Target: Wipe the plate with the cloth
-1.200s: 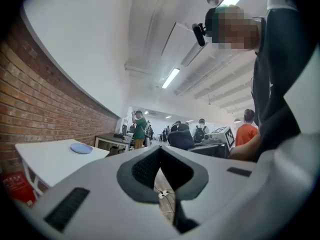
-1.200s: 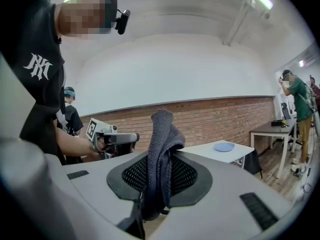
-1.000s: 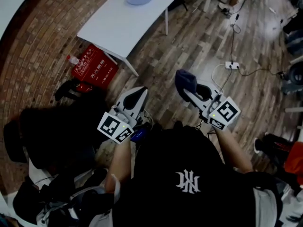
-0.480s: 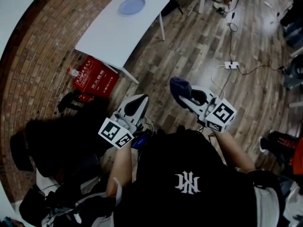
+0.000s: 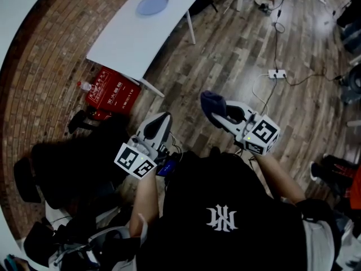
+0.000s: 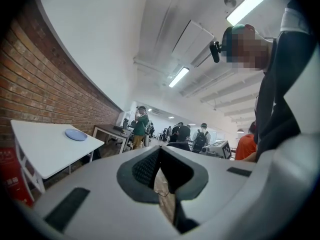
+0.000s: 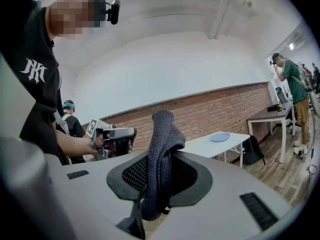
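One cloth (image 5: pixel 211 100) pinched in right gripper (image 5: pixel 219 115) | left gripper (image 5: pixel 160 119) pressed together, empty | one plate (image 5: pixel 152 4) on one table (image 5: pixel 127 41)

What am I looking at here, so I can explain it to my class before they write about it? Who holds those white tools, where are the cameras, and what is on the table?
There is no robot here. A person holds a hand tool with two jaws in each hand. The top-down picture comes from a camera on the person's head. The other two come from cameras that ride on each tool and look along its jaws.

The left gripper has its jaws together with nothing between them. The right gripper has its jaws closed on a dark cloth.

Ahead, well away from both grippers, a white table stands beside a brick wall, with one blue plate on it. The plate is what the cloth is meant to wipe, and the wiping has not begun.
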